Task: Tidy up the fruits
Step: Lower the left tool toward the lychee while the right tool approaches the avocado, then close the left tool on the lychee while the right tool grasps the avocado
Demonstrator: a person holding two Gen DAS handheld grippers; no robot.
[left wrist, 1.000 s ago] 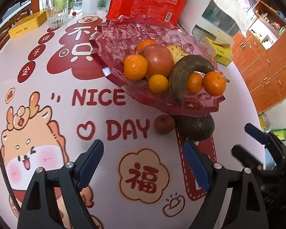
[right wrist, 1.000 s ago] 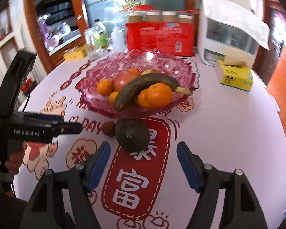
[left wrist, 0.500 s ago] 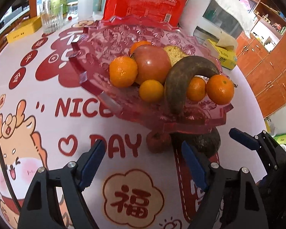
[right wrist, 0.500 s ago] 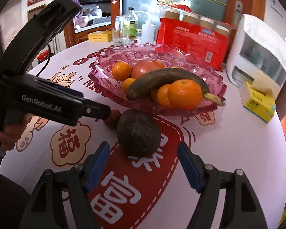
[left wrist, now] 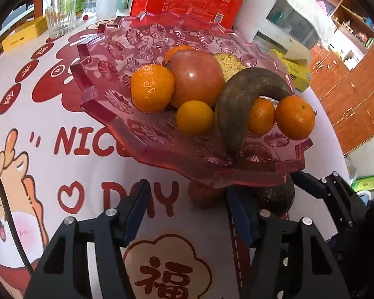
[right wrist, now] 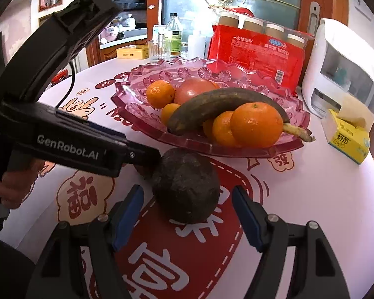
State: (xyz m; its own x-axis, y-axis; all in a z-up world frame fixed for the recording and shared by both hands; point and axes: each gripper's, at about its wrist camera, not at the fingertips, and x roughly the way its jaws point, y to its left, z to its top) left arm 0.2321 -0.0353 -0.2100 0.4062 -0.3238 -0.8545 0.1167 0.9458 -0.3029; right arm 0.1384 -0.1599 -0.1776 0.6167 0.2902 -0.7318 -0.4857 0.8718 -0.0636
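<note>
Since the earlier frames both grippers have come down toward the pink fruit tray [left wrist: 104, 104], and the left gripper [left wrist: 184, 211] has just been closing its jaws, with nothing yet between them. A risk: its fingers sit just under the tray's front rim, so a lift could tip the stacked fruit. The avocado [right wrist: 185, 186] lies just in front of the tray, between the half-open pads of the empty right gripper [right wrist: 187, 216]; the small reddish fruit [left wrist: 204, 196] lies beside it, just ahead of the left gripper.
</note>
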